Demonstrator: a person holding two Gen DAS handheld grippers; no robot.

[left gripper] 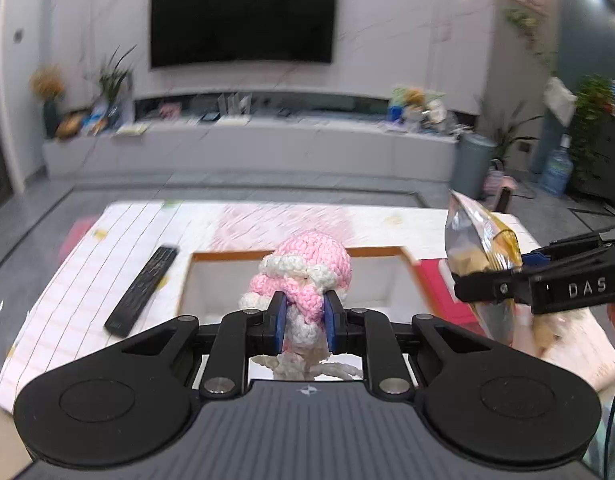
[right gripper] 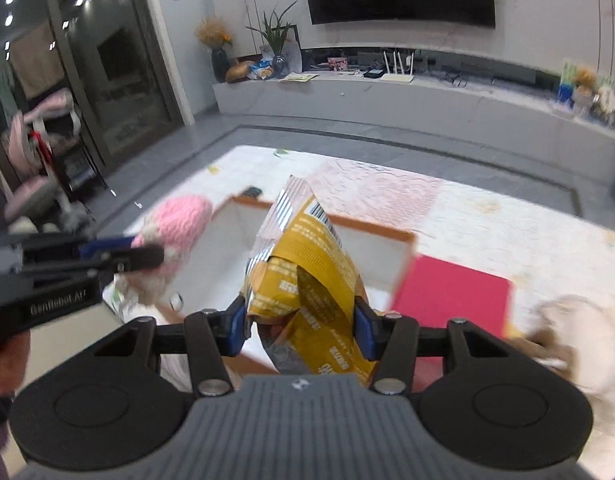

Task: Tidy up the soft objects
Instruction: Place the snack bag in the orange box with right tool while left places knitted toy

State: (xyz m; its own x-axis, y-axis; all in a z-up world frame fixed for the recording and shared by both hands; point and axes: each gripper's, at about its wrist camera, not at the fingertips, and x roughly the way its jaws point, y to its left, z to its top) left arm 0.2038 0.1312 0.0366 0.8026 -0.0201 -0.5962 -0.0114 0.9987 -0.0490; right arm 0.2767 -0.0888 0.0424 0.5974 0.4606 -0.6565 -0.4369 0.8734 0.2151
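Left gripper [left gripper: 305,316], nearest the left wrist lens, is clenched on a pink-and-white crocheted yarn toy [left gripper: 303,276]; blue pads bite the toy's narrow lower part, head above the fingers, white strands hanging below; toy is carried in the air over the near edge of a white open-topped box with an orange rim [left gripper: 407,254].

Right gripper [right gripper: 301,326] is clenched on a crinkled yellow-and-silver foil snack bag [right gripper: 307,276]; bag stands upright between the pads, also above the box's near edge; both loads are off the table.

Judgement, step in hand: carrying both soft items to the box for drop-in. To do it well: move each load past the rim and over the box's white floor before opening; lower first, as the light bag may tip or catch the rim; release one side at a time so the two grippers, now close beside each other, do not collide.

Table: white-lined cloth [left gripper: 87,264]; black remote control [left gripper: 143,290] lies toward its left edge, beside the box; flat red card [right gripper: 453,296] lies right of the box.

Writing: "DAS" on the right gripper's side in the left view; "GenRobot.AI" on the left gripper's side in the right view, blurred; print and barcode on the bag not legible.
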